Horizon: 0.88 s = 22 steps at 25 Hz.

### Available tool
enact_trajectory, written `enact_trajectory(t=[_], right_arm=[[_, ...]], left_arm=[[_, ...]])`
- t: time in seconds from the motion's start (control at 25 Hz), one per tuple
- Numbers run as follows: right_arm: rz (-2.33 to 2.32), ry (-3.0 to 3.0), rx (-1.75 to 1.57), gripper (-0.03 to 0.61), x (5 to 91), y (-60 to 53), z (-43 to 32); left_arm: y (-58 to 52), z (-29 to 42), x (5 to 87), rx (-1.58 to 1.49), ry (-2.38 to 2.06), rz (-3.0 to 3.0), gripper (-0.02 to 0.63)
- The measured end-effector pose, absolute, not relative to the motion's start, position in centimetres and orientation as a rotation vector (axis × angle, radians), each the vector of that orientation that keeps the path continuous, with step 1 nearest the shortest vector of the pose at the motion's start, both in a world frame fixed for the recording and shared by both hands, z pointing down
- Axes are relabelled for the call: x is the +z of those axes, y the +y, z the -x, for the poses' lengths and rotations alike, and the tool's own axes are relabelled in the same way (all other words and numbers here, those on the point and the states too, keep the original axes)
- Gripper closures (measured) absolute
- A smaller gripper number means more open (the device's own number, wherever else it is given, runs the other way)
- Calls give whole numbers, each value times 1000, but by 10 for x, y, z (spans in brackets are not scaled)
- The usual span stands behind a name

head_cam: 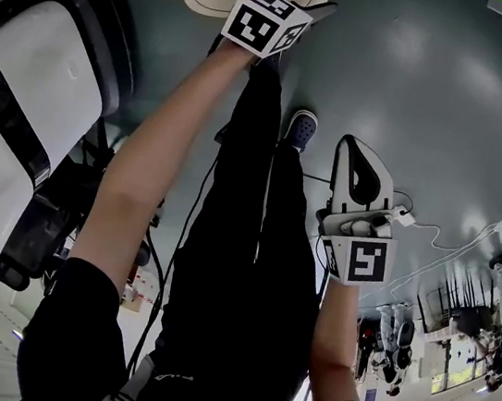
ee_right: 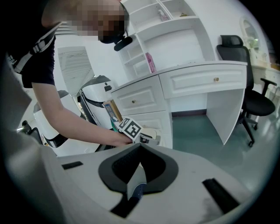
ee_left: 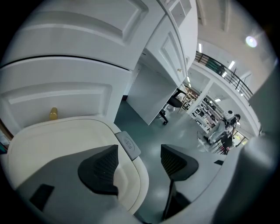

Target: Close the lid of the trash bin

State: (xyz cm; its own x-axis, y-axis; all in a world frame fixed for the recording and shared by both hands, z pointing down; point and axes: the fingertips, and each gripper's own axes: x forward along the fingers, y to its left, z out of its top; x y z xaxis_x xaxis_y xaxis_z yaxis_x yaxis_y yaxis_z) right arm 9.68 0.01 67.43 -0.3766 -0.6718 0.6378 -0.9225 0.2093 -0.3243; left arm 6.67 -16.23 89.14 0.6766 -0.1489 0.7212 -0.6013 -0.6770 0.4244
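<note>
— What was the biggest thing there that could hold anything?

— The white desk [ee_right: 197, 83], well beyond the tips of the right gripper [ee_right: 140, 148]. Its drawers were shut. The open shelves [ee_right: 162, 26] above it held a pink item [ee_right: 152, 62] and a few bits too small to name.

— And the trash bin lid [ee_left: 57, 144]?

— It lay directly under the left gripper [ee_left: 140, 164]. The cream top spread beneath the jaw on the left of that gripper's view and reached into the gap. It looked down and flat, though I couldn't be sure from that angle. Nothing of the inside showed. A small grey latch [ee_left: 128, 145] sat on the lid's edge, just beside that same jaw's tip.

— Was the left gripper grasping it?

— No, it was released. The jaws stood apart, with only the lid's rim and the floor [ee_left: 175, 127] showing between them, and the pads pressed on nothing.

— The right one?

— Clenched and empty, jaws meeting tip to tip, well apart from the lid.

— The arms?

— The left forearm [head_cam: 155, 153] was stretched out long over the lid, with its gripper tilted downward. The right forearm [head_cam: 333, 338] was kept closer in, and its gripper was pitched down too.
</note>
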Motion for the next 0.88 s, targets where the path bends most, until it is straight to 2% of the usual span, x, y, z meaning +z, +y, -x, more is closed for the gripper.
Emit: enact_trajectory(t=[0.44,0.88], right_arm=[[-1487,-2178,854,572,614,5,-96],[-1498,-2275,714,573,499,9,-91]], left_arm=[[-142,-27,788,734,-695,-2280,301],[-76,38,564,343,-881,-2327,301]])
